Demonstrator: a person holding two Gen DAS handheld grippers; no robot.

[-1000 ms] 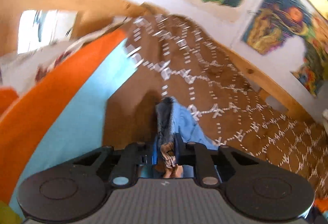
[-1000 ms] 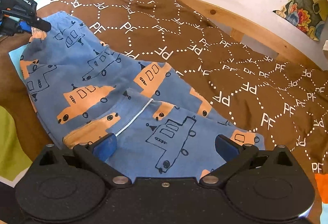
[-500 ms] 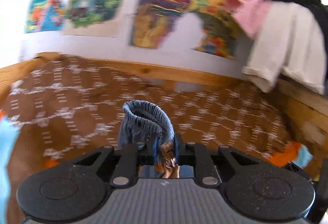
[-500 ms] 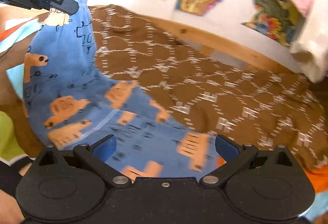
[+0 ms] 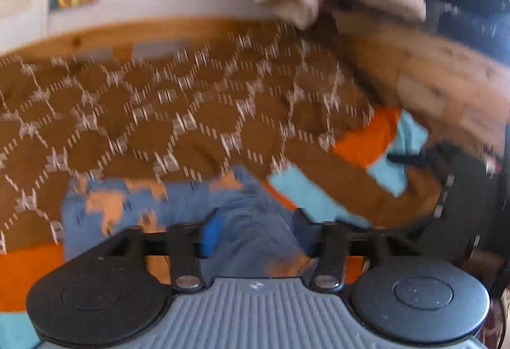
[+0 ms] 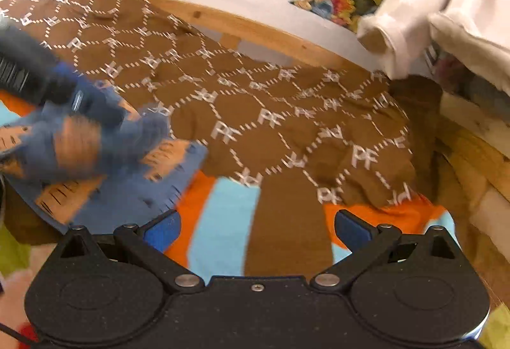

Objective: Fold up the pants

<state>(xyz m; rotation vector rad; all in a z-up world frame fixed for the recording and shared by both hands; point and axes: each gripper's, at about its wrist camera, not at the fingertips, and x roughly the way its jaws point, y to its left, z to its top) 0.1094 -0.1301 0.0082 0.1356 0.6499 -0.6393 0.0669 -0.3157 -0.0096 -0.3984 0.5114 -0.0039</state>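
The bed's brown patterned blanket carries the blue pants, doubled over themselves near its front edge, likely mid-fold. The left gripper sits over the bunched cloth, jaws parted, apparently letting go. The right gripper hangs spread wide, empty, ready to smooth

Each wrist camera looks forward and down along its own tool from low and close over the bed, both facing the wooden rail and postered wall, sharing the brown patterned blanket and blue pants.
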